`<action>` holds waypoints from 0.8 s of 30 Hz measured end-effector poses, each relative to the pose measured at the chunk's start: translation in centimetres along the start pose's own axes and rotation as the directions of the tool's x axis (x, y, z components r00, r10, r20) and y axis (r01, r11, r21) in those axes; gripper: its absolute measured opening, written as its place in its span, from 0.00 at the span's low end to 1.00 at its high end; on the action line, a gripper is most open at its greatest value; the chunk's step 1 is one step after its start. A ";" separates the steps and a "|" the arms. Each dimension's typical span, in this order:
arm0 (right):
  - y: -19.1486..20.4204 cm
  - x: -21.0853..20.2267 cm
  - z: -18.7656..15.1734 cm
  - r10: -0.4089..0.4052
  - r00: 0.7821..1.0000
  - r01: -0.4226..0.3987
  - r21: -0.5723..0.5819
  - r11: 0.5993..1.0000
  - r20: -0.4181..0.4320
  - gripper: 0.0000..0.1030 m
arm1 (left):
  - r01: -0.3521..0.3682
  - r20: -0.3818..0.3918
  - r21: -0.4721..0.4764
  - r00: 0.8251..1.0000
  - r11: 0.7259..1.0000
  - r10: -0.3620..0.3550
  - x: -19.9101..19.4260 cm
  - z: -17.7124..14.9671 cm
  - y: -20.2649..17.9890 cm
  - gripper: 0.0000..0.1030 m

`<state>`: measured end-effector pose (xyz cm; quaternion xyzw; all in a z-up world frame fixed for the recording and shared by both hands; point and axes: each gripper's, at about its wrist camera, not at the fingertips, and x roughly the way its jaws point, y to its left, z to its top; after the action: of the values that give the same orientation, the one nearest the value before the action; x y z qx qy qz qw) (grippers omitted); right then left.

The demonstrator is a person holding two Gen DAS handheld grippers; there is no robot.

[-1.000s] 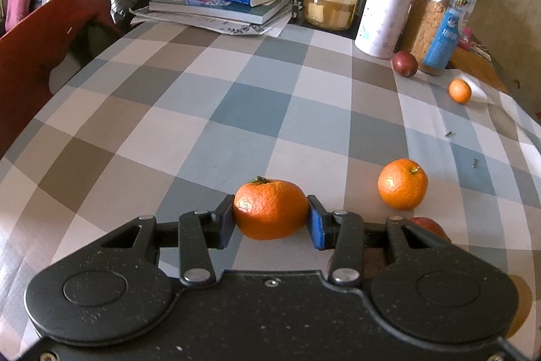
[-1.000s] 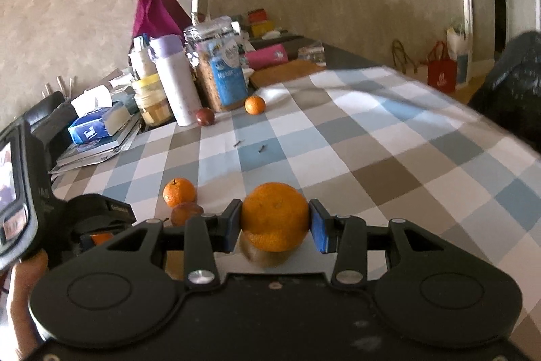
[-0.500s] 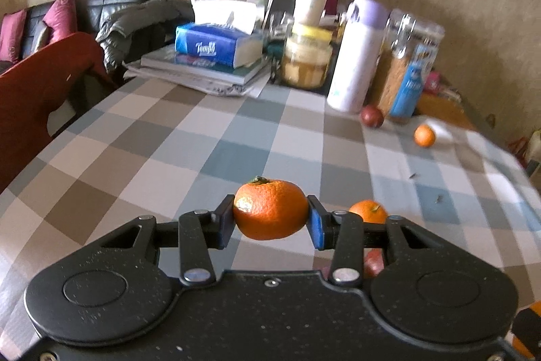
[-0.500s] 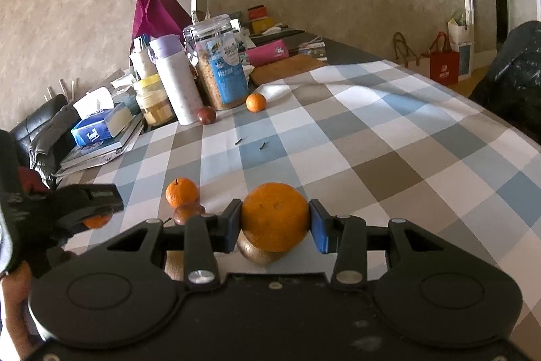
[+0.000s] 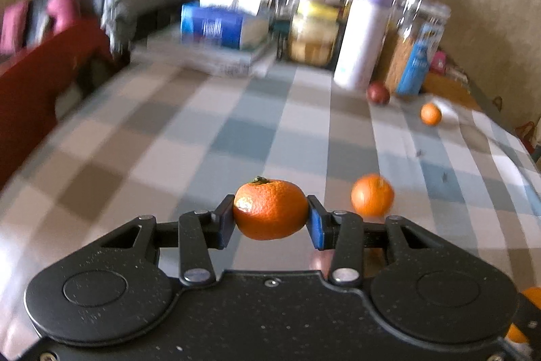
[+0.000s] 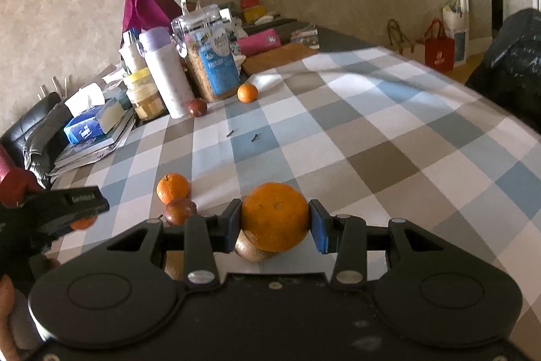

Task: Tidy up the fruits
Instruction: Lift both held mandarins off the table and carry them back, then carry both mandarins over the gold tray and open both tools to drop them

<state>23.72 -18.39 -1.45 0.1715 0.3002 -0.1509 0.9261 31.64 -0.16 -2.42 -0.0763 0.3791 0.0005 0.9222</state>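
My left gripper (image 5: pixel 270 219) is shut on a mandarin (image 5: pixel 270 208) with a green stem and holds it above the checked tablecloth (image 5: pixel 236 137). My right gripper (image 6: pixel 275 225) is shut on an orange (image 6: pixel 274 221), held over a brown kiwi (image 6: pixel 252 251). A loose mandarin (image 6: pixel 172 187) and a dark red passion fruit (image 6: pixel 180 210) lie left of it. The same mandarin shows in the left wrist view (image 5: pixel 372 194). Far back lie a small mandarin (image 6: pixel 247 92) and another dark red fruit (image 6: pixel 197 107). The left gripper shows at the left edge of the right wrist view (image 6: pixel 67 202).
At the table's far end stand a white flask (image 6: pixel 165 76), a clear cereal jar (image 6: pixel 211 63), a yellow-lidded jar (image 6: pixel 143 97), a tissue pack on books (image 6: pixel 91 127). Two small dark screws (image 6: pixel 243 135) lie mid-table. A red chair (image 5: pixel 40 76) is at the left.
The left gripper has lifted and tilted up with its mandarin, and its view is now blurred by motion. The right gripper has barely moved, still holding the orange.
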 end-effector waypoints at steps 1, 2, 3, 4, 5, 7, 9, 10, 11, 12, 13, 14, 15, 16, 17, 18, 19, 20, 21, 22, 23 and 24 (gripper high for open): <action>-0.1 0.2 0.0 0.003 1.000 -0.003 0.005 1.000 -0.015 0.43 | 0.013 -0.040 -0.026 0.999 1.000 -0.014 0.0 -0.1 0.3 0.49; -0.1 0.4 0.0 0.005 1.000 -0.004 0.009 1.000 -0.026 0.43 | 0.022 -0.063 -0.044 0.998 0.999 -0.025 -0.2 -0.4 0.5 0.49; -0.2 0.5 0.0 0.006 0.999 -0.006 0.014 1.000 -0.038 0.43 | 0.030 -0.080 -0.055 0.996 0.998 -0.035 -0.6 -0.6 0.7 0.49; -0.3 0.6 0.0 0.007 0.999 -0.006 0.018 1.000 -0.045 0.43 | 0.033 -0.088 -0.056 0.995 0.998 -0.038 -1.0 -0.9 0.8 0.49; -0.3 0.7 0.1 0.009 0.999 -0.008 0.022 1.000 -0.051 0.43 | 0.026 -0.090 -0.045 0.996 0.999 -0.030 -1.7 -1.1 0.7 0.49; -0.5 0.8 0.1 0.010 0.998 -0.008 0.029 1.000 -0.056 0.43 | 0.010 -0.073 -0.017 0.997 1.000 -0.012 -3.2 -1.6 0.5 0.49; -0.6 0.8 0.1 0.008 0.998 -0.006 0.031 0.999 -0.055 0.43 | 0.018 -0.055 0.014 0.998 1.000 -0.017 -5.0 -2.0 0.4 0.49; -0.6 0.8 0.1 0.006 0.999 -0.004 0.031 0.999 -0.054 0.43 | 0.025 -0.054 0.025 0.998 0.999 -0.023 -5.9 -2.2 0.4 0.49; -0.7 0.8 0.1 0.003 0.999 -0.001 0.032 0.999 -0.054 0.43 | 0.034 -0.054 0.032 0.998 0.999 -0.032 -6.6 -2.3 0.4 0.49; -0.7 0.8 0.2 0.001 0.999 0.001 0.033 0.999 -0.053 0.43 | 0.044 -0.053 0.041 0.998 0.998 -0.042 -7.3 -2.5 0.4 0.49; -0.7 0.8 0.2 0.001 0.999 0.001 0.035 0.999 -0.052 0.43 | 0.053 -0.056 0.053 0.997 0.997 -0.050 -8.0 -2.7 0.3 0.49; -0.8 0.8 0.3 0.001 0.999 0.001 0.037 0.999 -0.051 0.43 | 0.058 -0.062 0.068 0.997 0.996 -0.054 -8.7 -2.9 0.2 0.49; -0.8 0.7 0.3 0.001 0.999 0.001 0.038 0.999 -0.050 0.43 | 0.060 -0.068 0.082 0.996 0.995 -0.054 -9.2 -3.1 0.1 0.49; -0.9 0.7 0.4 0.002 0.999 0.000 0.039 0.999 -0.049 0.43 | 0.060 -0.075 0.098 0.996 0.993 -0.053 -9.6 -3.4 0.1 0.49; -1.0 0.6 0.4 0.005 0.999 -0.003 0.041 0.999 -0.050 0.43 | 0.062 -0.083 0.114 0.995 0.992 -0.052 -10.0 -3.7 0.0 0.49; -1.1 0.5 0.5 0.011 0.998 -0.009 0.045 0.999 -0.054 0.43 | 0.066 -0.089 0.127 0.995 0.990 -0.055 -10.4 -4.0 0.0 0.49; -1.4 0.2 0.6 0.024 0.998 -0.021 0.050 0.999 -0.060 0.43 | 0.073 -0.096 0.137 0.994 0.988 -0.060 -10.7 -4.4 0.0 0.49; -1.6 -0.1 0.7 0.039 0.997 -0.036 0.055 0.998 -0.066 0.43 | 0.081 -0.105 0.145 0.992 0.986 -0.066 -11.0 -4.7 0.1 0.49; -1.8 -0.5 0.7 0.056 0.996 -0.051 0.059 0.997 -0.072 0.43 | 0.090 -0.115 0.150 0.991 0.985 -0.073 -11.2 -5.0 0.2 0.50; -2.1 -1.0 0.7 0.075 0.994 -0.070 0.061 0.996 -0.077 0.43 | 0.098 -0.126 0.151 0.989 0.984 -0.080 -11.4 -5.3 0.4 0.50; -2.3 -1.4 0.7 0.088 0.993 -0.083 0.061 0.995 -0.080 0.43 | 0.104 -0.133 0.150 0.987 0.983 -0.084 -11.6 -5.6 0.5 0.50; -2.5 -1.9 0.6 0.104 0.991 -0.099 0.062 0.993 -0.084 0.43 | 0.110 -0.138 0.151 0.986 0.982 -0.089 -11.8 -5.9 0.6 0.50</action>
<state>21.54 -20.57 -0.38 0.2195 0.3266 -0.1044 0.9134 19.07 0.31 1.66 -0.0215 0.4331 -0.0808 0.8975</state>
